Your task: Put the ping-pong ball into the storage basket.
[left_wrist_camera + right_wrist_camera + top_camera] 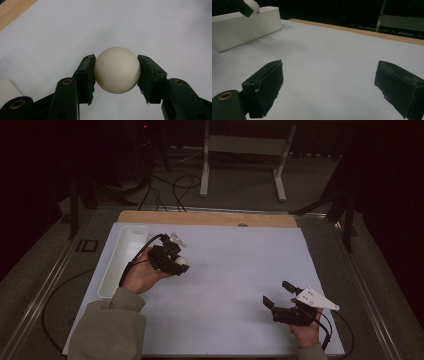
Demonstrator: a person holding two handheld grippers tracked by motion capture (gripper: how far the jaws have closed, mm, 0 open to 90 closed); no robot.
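Observation:
A cream-white ball [117, 70] is clamped between the two black pads of my left gripper [116, 75], with the white table sheet behind it. From above, that left gripper [177, 262] hovers over the left part of the sheet, just right of a long white tray [121, 261], and the ball [181, 261] shows at its tip. My right gripper [278, 293] rests low near the front right of the sheet, its jaws wide apart with nothing between them [329, 87]. In the right gripper view the ball [253, 5] peeks in at the top left above the tray [244, 27].
The white sheet [235, 270] covers a wooden table whose bare strip [210, 218] runs along the far edge. A cable [334, 332] trails from the right gripper. Beyond the table, a white stand [242, 150] and loose cables lie on the floor.

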